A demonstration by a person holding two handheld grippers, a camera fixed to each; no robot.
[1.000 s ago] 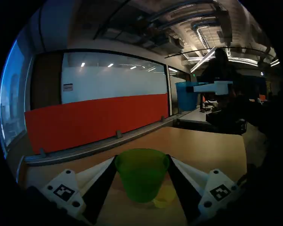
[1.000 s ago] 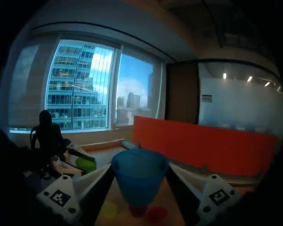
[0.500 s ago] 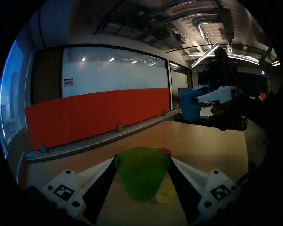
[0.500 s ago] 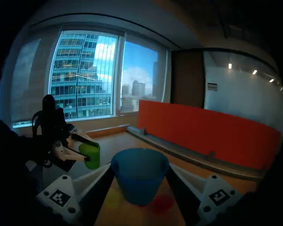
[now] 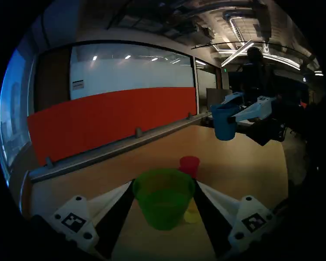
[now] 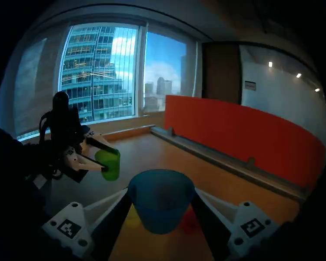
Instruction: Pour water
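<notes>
Snugly between jaws, green cup [image 5: 164, 204], blue cup [image 6: 161, 200]

yellow cup [image 5: 192, 216]: mostly covered by green cup [image 5: 164, 203]; a sliver is seen at its right.
red cup [image 5: 189, 164]: base hidden behind the green cup's rim.
blue cup [image 6: 161, 201]: two cups behind it are covered; yellow and red patches at its sides are blurred.
fill level: cannot be told in green or blue cup.
person [image 6: 61, 126]: lost in dark silhouette; hand cannot be made out.
worktop [image 6: 163, 156]: near part hidden under blue cup.
</notes>
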